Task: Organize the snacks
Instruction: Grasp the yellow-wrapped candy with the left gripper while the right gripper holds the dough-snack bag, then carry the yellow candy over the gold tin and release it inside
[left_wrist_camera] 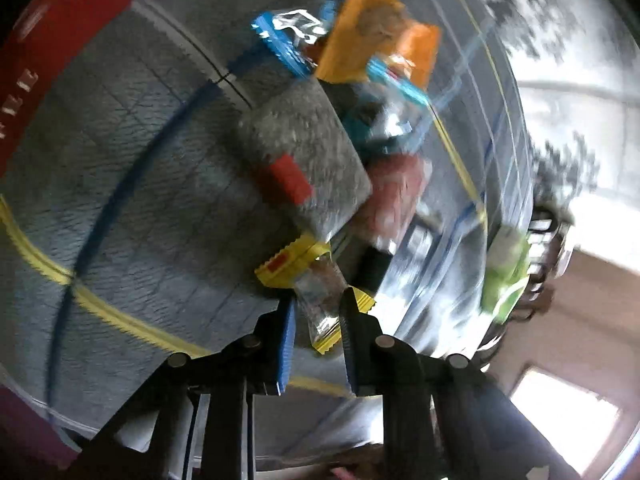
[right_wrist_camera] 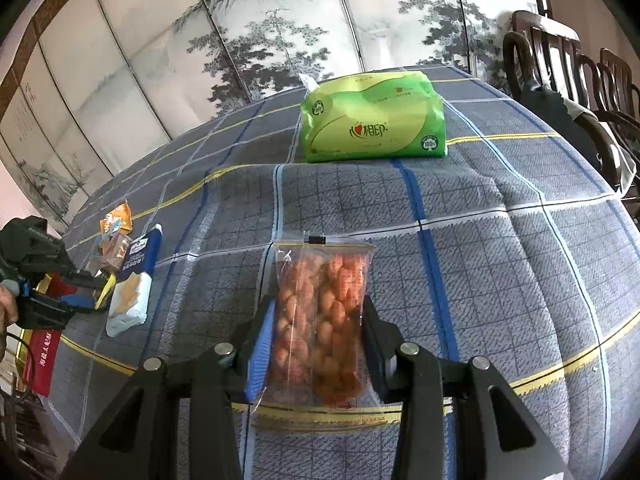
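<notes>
In the blurred left wrist view my left gripper (left_wrist_camera: 318,304) is shut on a small clear snack packet with yellow ends (left_wrist_camera: 316,296), next to a pile of snacks: a grey box with a red label (left_wrist_camera: 304,160), an orange packet (left_wrist_camera: 380,36), blue-edged packets (left_wrist_camera: 288,36) and a pink packet (left_wrist_camera: 392,196). In the right wrist view my right gripper (right_wrist_camera: 318,312) is shut on a clear bag of orange snacks (right_wrist_camera: 320,320) over the plaid tablecloth (right_wrist_camera: 500,280). The left gripper (right_wrist_camera: 86,292) shows at the left edge beside the blue-and-white cracker pack (right_wrist_camera: 134,280).
A green tissue pack (right_wrist_camera: 374,116) lies at the far side of the table and shows in the left wrist view (left_wrist_camera: 504,272). Dark wooden chairs (right_wrist_camera: 560,72) stand at the right. A red box (right_wrist_camera: 42,356) sits off the table's left edge. A painted screen stands behind.
</notes>
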Available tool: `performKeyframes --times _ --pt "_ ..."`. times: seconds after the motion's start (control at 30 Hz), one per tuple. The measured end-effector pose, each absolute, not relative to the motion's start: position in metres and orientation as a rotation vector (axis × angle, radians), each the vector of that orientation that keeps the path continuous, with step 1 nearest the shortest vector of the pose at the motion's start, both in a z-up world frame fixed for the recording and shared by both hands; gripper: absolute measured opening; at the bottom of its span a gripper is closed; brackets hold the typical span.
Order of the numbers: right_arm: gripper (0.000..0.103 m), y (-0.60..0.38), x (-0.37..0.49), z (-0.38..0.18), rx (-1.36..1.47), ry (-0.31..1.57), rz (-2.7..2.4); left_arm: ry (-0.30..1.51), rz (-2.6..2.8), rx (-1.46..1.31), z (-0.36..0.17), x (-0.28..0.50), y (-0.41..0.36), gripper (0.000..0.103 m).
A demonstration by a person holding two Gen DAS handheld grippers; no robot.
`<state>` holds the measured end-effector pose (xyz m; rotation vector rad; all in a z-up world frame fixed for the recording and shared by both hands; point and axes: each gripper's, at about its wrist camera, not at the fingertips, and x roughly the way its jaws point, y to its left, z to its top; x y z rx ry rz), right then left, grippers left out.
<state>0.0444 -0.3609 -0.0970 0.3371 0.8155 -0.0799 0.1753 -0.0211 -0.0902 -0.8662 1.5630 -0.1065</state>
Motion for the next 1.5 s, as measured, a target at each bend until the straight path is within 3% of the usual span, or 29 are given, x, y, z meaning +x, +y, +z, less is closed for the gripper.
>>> performKeyframes --times 0.53,0.97,1.5 --pt "0.041 -0.354 0.049 -0.097 0.290 0.829 -0.117 1.385 -0.363 -0.363 -0.040 0.051 -0.035 0.018" --pt "0.041 -0.346 0.051 -0.097 0.223 0.846 -0.155 1.185 -0.295 -0.303 0.026 0.018 0.031 0.019" --pt "0.041 -0.338 0.053 -0.097 0.169 0.860 -0.181 1.104 0.012 -0.178 -0.001 0.047 0.122 0.019"
